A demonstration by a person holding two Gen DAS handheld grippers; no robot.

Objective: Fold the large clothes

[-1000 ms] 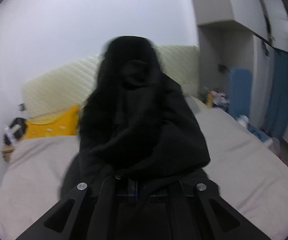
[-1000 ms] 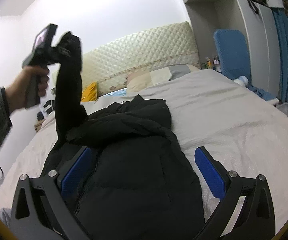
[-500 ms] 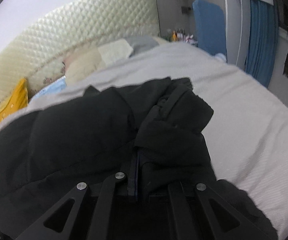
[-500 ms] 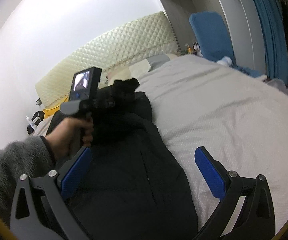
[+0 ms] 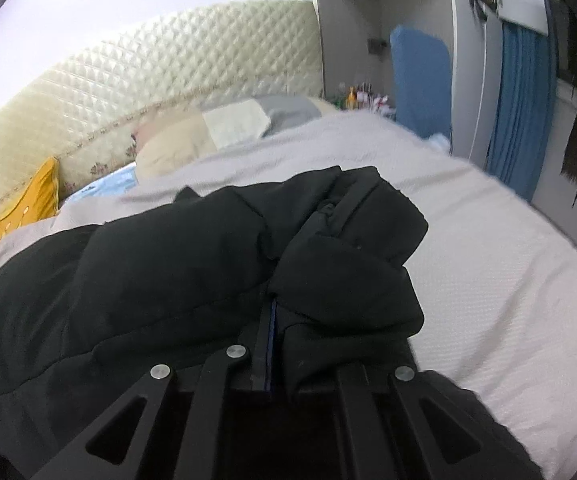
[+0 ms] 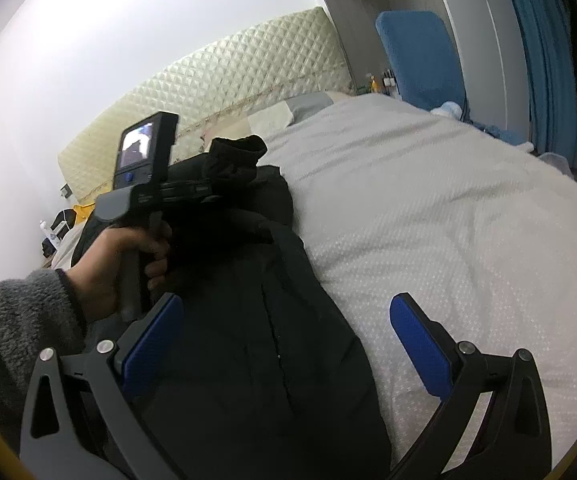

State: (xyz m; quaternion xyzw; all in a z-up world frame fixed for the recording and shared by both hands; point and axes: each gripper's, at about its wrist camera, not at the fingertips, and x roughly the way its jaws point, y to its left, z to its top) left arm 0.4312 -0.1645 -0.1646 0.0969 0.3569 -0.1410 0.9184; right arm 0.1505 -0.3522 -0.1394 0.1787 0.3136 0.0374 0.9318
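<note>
A black puffer jacket (image 5: 160, 280) lies on the bed (image 5: 508, 280). My left gripper (image 5: 274, 320) is shut on the jacket's sleeve (image 5: 352, 280), which drapes over its fingers and across the jacket body. In the right wrist view the jacket (image 6: 256, 340) lies along the bed's left side, and the left gripper (image 6: 212, 192) holds the sleeve cuff (image 6: 236, 152) low over it. My right gripper (image 6: 284, 340) is open and empty, hovering above the jacket's lower part, its blue pads (image 6: 416, 332) wide apart.
A quilted cream headboard (image 5: 148, 92) and pillows (image 5: 208, 132) stand at the far end. A yellow cushion (image 5: 20, 208) is at the far left. A blue chair (image 6: 416, 52) and blue curtains (image 6: 544, 52) stand to the right of the bed (image 6: 448, 220).
My left gripper has swung the sleeve down from high in the air and laid it across the jacket body. The right gripper has stayed open and shifted slightly.
</note>
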